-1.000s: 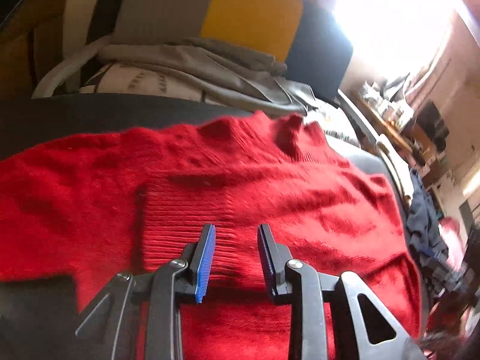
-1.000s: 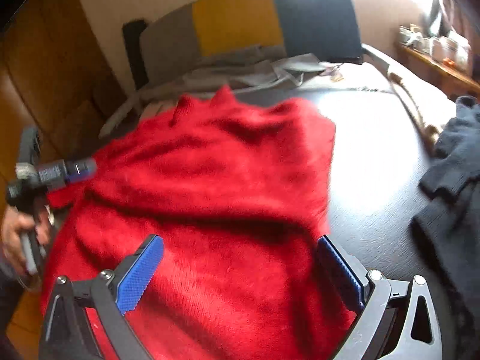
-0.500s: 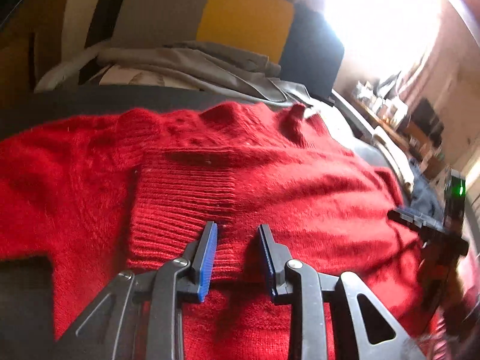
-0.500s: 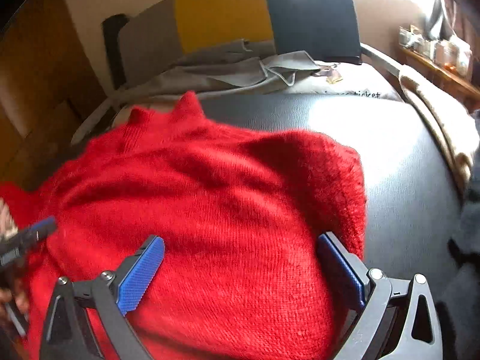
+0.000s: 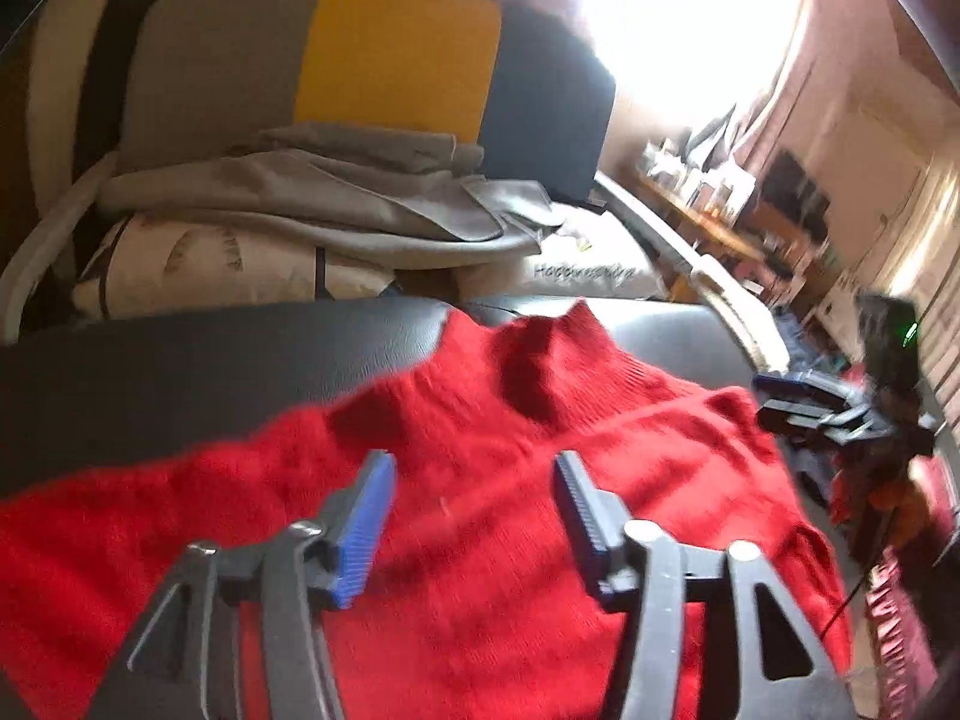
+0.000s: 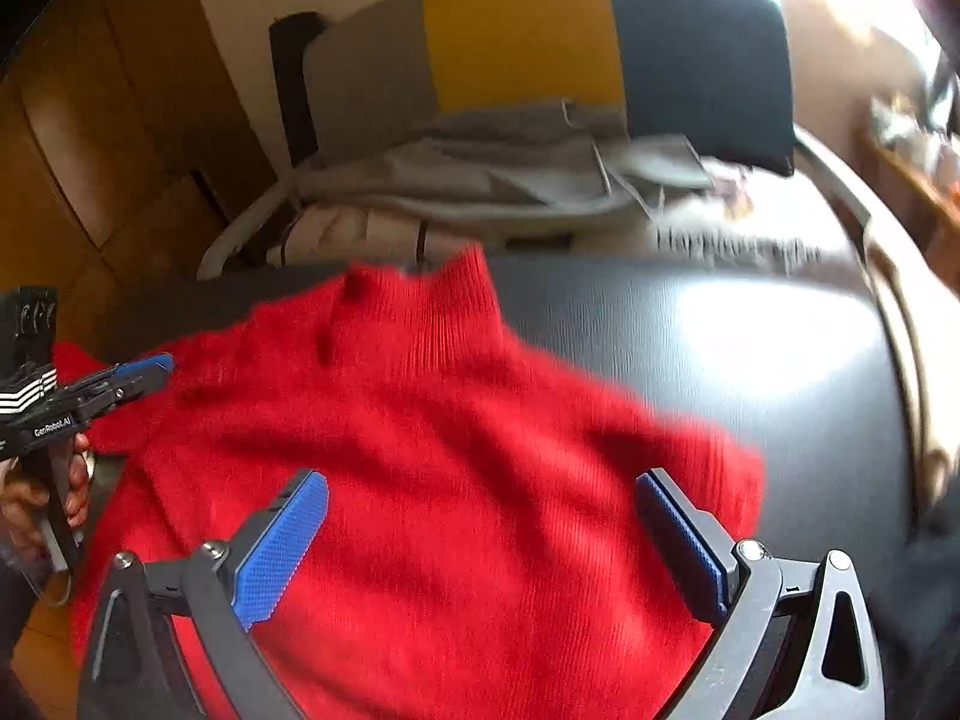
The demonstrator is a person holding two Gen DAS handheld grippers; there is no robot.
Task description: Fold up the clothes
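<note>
on the dark surface [image 6: 750,348] the red sweater [image 6: 450,450] lies lengthwise, collar seemingly pointing away; left gripper [image 5: 474,510] opening, right gripper [image 6: 480,540] wide, both empty.

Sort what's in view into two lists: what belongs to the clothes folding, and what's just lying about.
Part of the job:
- red sweater, spread on the dark surface
- left gripper, jaws opening, nothing between them
- right gripper, open above the sweater

Lying about:
- grey garment on the pile behind
- colour-block cushion
- cluttered shelf
</note>
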